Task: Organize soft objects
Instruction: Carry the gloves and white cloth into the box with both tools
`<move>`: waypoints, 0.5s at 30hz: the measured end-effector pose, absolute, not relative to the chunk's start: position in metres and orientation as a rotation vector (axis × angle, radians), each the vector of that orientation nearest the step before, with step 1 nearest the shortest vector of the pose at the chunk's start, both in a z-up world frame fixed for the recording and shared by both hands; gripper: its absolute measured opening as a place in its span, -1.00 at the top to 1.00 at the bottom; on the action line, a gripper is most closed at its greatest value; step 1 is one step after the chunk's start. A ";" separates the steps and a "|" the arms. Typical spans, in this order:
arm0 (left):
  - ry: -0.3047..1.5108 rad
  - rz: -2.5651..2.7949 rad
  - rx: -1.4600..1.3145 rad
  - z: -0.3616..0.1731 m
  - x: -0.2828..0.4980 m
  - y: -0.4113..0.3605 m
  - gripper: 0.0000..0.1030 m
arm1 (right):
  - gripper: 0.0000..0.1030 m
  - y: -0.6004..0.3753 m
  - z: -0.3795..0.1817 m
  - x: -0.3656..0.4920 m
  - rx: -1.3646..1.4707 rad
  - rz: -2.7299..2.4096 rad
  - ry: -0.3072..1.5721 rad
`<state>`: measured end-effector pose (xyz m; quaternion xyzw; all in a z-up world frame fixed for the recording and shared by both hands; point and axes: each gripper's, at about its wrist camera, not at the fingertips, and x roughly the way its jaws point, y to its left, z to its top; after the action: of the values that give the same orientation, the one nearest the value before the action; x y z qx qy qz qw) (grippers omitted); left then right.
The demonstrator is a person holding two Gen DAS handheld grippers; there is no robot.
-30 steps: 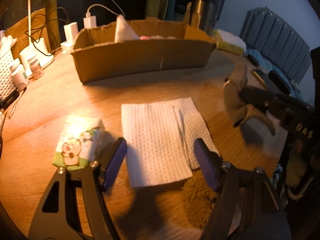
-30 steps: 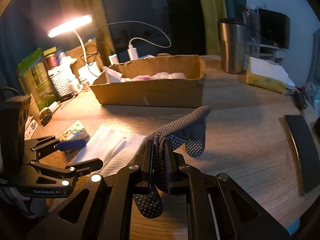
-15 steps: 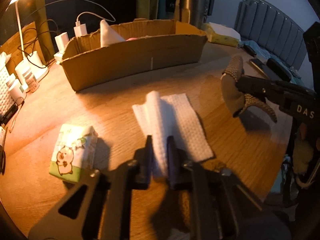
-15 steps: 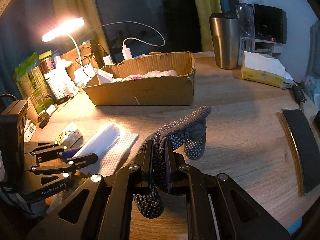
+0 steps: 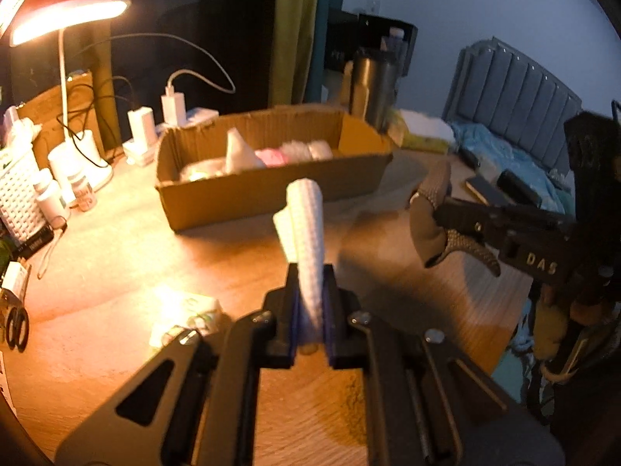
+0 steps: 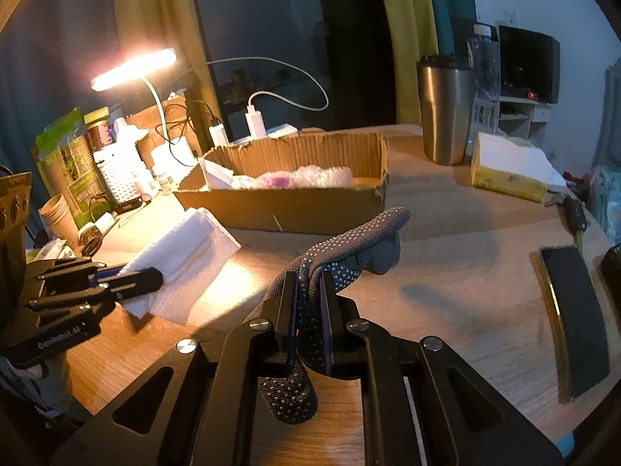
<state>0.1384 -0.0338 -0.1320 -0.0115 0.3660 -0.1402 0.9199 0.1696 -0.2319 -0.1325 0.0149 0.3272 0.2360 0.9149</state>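
Observation:
My left gripper (image 5: 310, 283) is shut on a folded white paper towel (image 5: 306, 229), which stands up between its fingers, lifted clear of the wooden table (image 5: 116, 264). From the right wrist view the same towel (image 6: 186, 252) hangs from the left gripper (image 6: 139, 277) above the tabletop. My right gripper (image 6: 310, 291) is shut on a grey dotted work glove (image 6: 357, 244), held in the air; it shows at the right of the left wrist view too (image 5: 438, 217). A cardboard box (image 5: 271, 190) with soft items inside stands beyond both.
A small tissue pack (image 5: 186, 318) lies left of my left gripper. A lit desk lamp (image 5: 66, 19), chargers, bottles and a white basket (image 5: 19, 190) crowd the left edge. A steel tumbler (image 6: 444, 112), a tissue box (image 6: 512, 171) and a dark phone (image 6: 574, 318) sit to the right.
My left gripper closed on the flat paper towel, bunching it, and then lifted it off the table. The right gripper kept still with the glove.

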 end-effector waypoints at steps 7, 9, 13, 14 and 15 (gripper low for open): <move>0.695 -0.274 -0.049 -0.109 0.138 -0.020 0.81 | 0.78 -0.227 -0.115 0.170 0.015 0.487 0.642; 0.680 -0.271 -0.054 -0.103 0.139 -0.017 0.81 | 0.78 -0.225 -0.110 0.170 0.012 0.488 0.632; 0.658 -0.269 -0.062 -0.093 0.139 -0.012 0.81 | 0.78 -0.222 -0.101 0.171 0.006 0.491 0.614; 0.654 -0.269 -0.065 -0.092 0.139 -0.011 0.81 | 0.78 -0.222 -0.100 0.171 0.004 0.492 0.611; 0.649 -0.269 -0.067 -0.089 0.138 -0.010 0.81 | 0.78 -0.221 -0.098 0.172 0.003 0.492 0.609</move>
<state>0.1382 -0.0103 -0.0894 -0.0327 0.3177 -0.1318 0.9384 0.1719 -0.2211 -0.0982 0.0014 0.2965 0.2400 0.9244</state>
